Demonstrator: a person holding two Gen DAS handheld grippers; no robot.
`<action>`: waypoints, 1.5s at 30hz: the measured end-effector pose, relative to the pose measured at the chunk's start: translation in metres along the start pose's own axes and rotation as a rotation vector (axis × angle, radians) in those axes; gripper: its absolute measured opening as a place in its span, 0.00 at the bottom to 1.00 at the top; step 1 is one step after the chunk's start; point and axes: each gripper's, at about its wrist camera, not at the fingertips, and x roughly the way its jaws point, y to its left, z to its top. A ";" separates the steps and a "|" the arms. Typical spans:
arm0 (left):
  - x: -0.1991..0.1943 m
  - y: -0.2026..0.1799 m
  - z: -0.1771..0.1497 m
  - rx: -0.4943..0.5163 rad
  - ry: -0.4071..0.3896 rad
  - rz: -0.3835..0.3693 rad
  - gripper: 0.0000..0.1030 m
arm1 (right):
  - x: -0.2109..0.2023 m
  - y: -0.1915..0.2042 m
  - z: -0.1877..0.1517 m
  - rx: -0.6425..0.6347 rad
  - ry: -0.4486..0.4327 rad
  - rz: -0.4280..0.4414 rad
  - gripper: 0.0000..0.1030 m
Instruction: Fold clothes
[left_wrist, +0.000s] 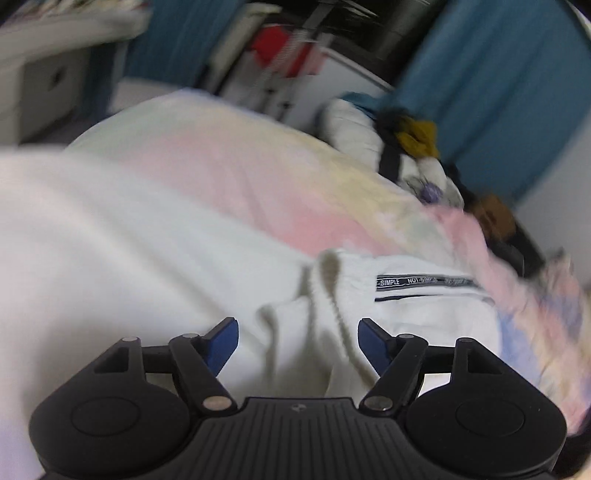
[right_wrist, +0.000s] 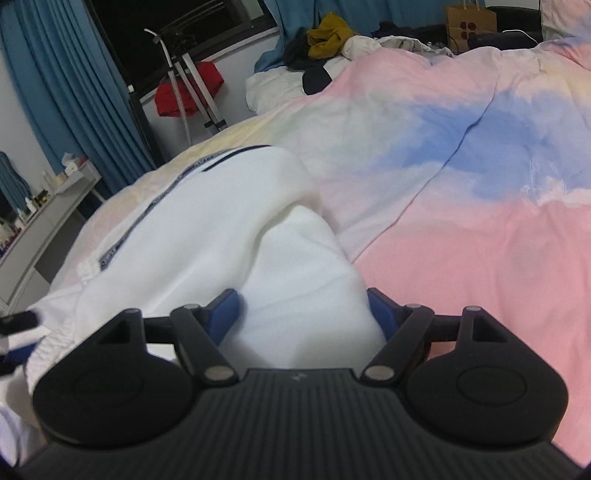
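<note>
The left gripper (left_wrist: 298, 334) has its 2 blue-padded fingers (left_wrist: 221, 343) spread wide, with nothing pinched between them. Below and ahead of the gap lies a rumpled edge of the white garment (left_wrist: 147, 266), creased into ridges and marked by a dark printed band (left_wrist: 424, 282) reading "SIMPLE". The left wrist view is blurred, so I cannot tell whether the pads touch the cloth.

The right gripper (right_wrist: 303, 314) also has its 2 fingers (right_wrist: 223, 315) spread wide. A raised fold of the same white garment (right_wrist: 236, 236) sits in the gap and fills it from pad to pad. Whether the pads press it or merely flank it cannot be told. From there the garment runs off to the left, with a dark trim line (right_wrist: 147, 210) along its length and a gathered hem near the lower left.

The garment lies on a bed with a pastel duvet (right_wrist: 480, 240) of pink, blue and pale yellow. At the far end of the bed sits a heap of other clothes, with a mustard-yellow piece (right_wrist: 328, 37) on top and a brown paper bag (right_wrist: 469, 26) close by. Teal curtains (right_wrist: 62, 85) hang on the left beside a dark window, and a red item (right_wrist: 184, 92) rests behind a metal stand (right_wrist: 195, 81). A pale dresser (right_wrist: 44, 221) with small bottles stands at the far left.
</note>
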 end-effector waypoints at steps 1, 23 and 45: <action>-0.016 0.010 -0.004 -0.053 -0.008 -0.017 0.72 | -0.001 0.000 0.000 -0.004 -0.001 0.002 0.74; -0.004 0.169 0.006 -0.738 -0.227 0.057 0.70 | -0.037 0.013 -0.006 -0.059 -0.089 -0.022 0.75; -0.005 0.021 0.073 -0.151 -0.587 0.078 0.26 | -0.018 0.050 -0.002 -0.196 -0.138 -0.020 0.72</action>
